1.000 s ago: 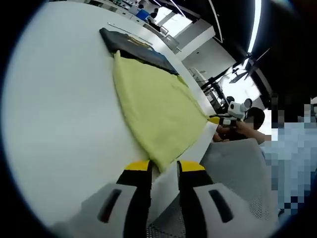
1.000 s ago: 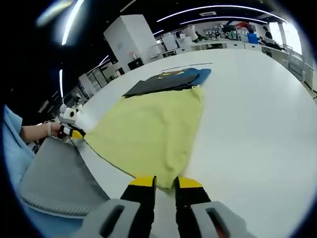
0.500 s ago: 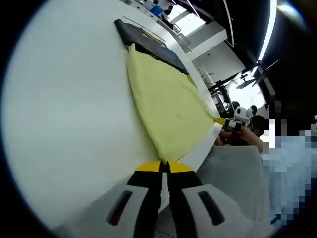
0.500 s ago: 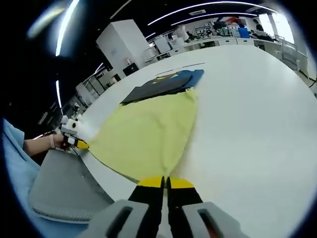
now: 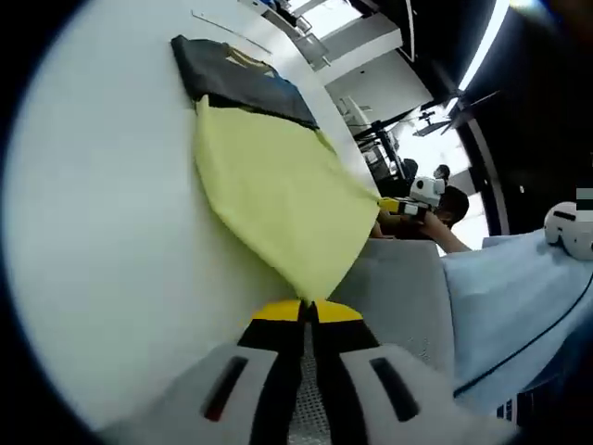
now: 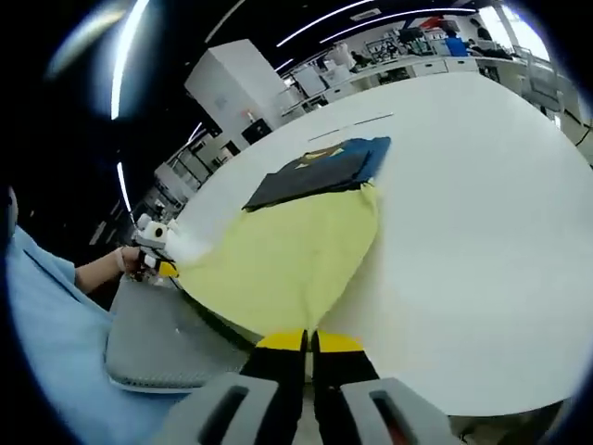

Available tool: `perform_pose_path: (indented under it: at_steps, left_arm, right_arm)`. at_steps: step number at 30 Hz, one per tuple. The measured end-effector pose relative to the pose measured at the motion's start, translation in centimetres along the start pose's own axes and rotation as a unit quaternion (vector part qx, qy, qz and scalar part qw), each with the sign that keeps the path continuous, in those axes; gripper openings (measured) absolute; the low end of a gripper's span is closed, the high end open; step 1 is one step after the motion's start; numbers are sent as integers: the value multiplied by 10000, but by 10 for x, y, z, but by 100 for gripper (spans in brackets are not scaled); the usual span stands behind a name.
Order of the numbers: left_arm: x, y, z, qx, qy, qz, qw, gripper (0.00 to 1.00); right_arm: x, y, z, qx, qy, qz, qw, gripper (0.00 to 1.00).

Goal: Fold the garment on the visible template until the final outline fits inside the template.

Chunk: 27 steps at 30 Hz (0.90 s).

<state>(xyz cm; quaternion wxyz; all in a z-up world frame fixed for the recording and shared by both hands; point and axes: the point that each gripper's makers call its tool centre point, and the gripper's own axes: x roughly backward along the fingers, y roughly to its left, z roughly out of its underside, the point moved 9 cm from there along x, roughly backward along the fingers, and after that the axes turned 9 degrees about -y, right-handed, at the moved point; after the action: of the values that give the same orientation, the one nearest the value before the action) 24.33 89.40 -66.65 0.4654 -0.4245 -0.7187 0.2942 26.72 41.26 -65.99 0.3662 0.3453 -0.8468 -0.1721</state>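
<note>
Garment [image 5: 278,195] stretches from both closed grippers toward template [image 5: 243,82].

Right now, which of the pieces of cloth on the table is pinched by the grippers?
The yellow garment: both near corners are clamped, one by the left gripper, one by the right gripper. The dark folded clothes beyond it lie untouched.

Left gripper [image 5: 309,311] at six o'clock, fingers [image 5: 278,315] pressed together. Right gripper [image 6: 309,340] likewise closed, apparently pinching cloth. A hand [image 6: 125,262] at nine o'clock carries the left gripper.
</note>
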Motion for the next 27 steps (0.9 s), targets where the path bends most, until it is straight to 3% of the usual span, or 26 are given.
perform_pose_path:
  at_steps: [6, 15, 20, 27]
  left_arm:
    - [2, -10, 14, 153, 481, 272, 9984, 0]
    - [4, -20, 23, 223, 690, 510, 9961, 0]
    - [5, -25, 17, 195, 463, 480, 9976, 0]
    - [10, -29, -11, -35, -70, 395, 9992, 0]
  right_arm:
    - [16, 9, 17, -255, 19, -19, 9997, 0]
    - [26, 23, 28, -536, -50, -30, 9985, 0]
    - [23, 26, 22, -629, -126, -92, 9979, 0]
    - [18, 30, -16, -651, -491, -276, 9963, 0]
